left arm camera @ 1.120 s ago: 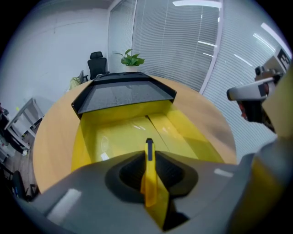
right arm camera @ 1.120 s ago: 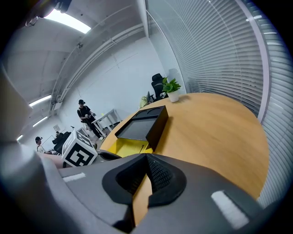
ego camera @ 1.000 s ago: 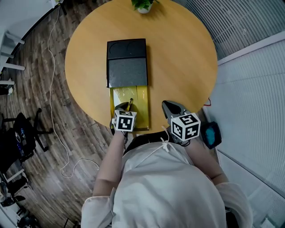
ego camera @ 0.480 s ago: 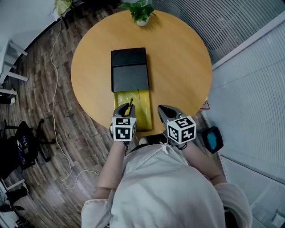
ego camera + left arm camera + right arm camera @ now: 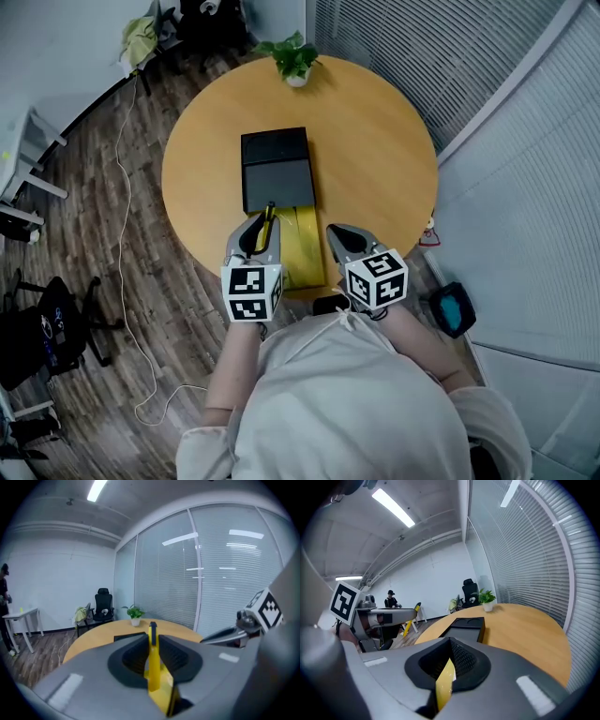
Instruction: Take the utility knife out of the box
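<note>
On the round table [image 5: 375,159] lies a black box [image 5: 277,171] with a yellow tray [image 5: 305,248] pulled out toward me. My left gripper [image 5: 259,230] hangs above the tray's left side, shut on the yellow utility knife [image 5: 269,217]. In the left gripper view the knife [image 5: 153,667] stands pinched between the pads [image 5: 153,641], its black tip up. My right gripper [image 5: 336,234] is at the tray's right edge. A thin yellow flap [image 5: 444,686] is clamped in the right gripper [image 5: 449,656]. I cannot tell whether the flap belongs to the tray.
A potted plant [image 5: 292,58] stands at the table's far edge. A glass wall with blinds [image 5: 487,84] runs along the right. A cable [image 5: 122,244] trails over the wood floor at left. A black office chair [image 5: 103,604] and a white desk [image 5: 28,159] stand further off.
My left gripper has lifted the knife up out of the yellow tray. The right gripper rose a little too. The table looks smaller and farther below.
</note>
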Demonstrator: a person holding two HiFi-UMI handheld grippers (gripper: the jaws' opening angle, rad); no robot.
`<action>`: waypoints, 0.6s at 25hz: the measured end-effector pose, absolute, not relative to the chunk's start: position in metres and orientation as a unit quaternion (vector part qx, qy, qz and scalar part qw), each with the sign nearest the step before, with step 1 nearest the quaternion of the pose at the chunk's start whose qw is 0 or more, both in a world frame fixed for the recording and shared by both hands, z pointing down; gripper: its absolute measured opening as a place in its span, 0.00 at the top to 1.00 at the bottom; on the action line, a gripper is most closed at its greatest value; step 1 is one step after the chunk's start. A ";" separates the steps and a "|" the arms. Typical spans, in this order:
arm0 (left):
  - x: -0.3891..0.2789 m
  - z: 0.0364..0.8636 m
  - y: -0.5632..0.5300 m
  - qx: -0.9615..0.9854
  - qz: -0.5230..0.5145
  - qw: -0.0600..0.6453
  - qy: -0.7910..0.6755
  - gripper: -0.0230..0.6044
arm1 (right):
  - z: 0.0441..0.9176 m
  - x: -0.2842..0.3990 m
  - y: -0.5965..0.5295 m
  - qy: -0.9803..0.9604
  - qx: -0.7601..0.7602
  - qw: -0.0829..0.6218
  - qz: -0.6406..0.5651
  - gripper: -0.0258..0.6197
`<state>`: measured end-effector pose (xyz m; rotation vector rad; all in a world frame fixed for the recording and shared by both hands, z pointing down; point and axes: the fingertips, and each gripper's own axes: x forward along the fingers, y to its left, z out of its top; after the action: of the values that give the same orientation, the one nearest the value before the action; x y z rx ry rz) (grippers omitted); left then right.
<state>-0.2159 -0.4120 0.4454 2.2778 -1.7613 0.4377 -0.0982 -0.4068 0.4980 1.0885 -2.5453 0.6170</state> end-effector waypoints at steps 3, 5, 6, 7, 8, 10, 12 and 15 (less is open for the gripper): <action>-0.217 0.414 -0.406 0.780 0.126 0.079 -0.608 0.86 | 0.478 -0.101 -0.407 -0.895 0.379 0.134 0.195 0.96; -0.217 0.401 -0.401 0.780 0.118 0.064 -0.611 0.86 | 0.465 -0.102 -0.407 -0.898 0.381 0.126 0.179 0.96; -0.217 0.398 -0.399 0.780 0.116 0.059 -0.612 0.86 | 0.459 -0.102 -0.408 -0.900 0.382 0.122 0.172 0.96; -0.217 0.396 -0.398 0.781 0.115 0.057 -0.612 0.86 | 0.453 -0.102 -0.408 -0.901 0.383 0.118 0.165 0.96; -0.217 0.396 -0.396 0.781 0.114 0.057 -0.612 0.86 | 0.448 -0.102 -0.408 -0.902 0.384 0.115 0.158 0.96; -0.217 0.396 -0.393 0.781 0.110 0.061 -0.611 0.86 | 0.439 -0.102 -0.406 -0.903 0.387 0.114 0.146 0.96; -0.217 0.396 -0.390 0.781 0.109 0.060 -0.612 0.86 | 0.433 -0.099 -0.405 -0.902 0.394 0.111 0.135 0.96; -0.211 0.396 -0.388 0.783 0.111 0.058 -0.609 0.86 | 0.426 -0.090 -0.406 -0.898 0.411 0.100 0.124 0.96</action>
<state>-0.2113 -0.3881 0.3963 2.3728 -1.8460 0.3350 -0.0898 -0.4059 0.4262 1.2156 -2.6541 0.3661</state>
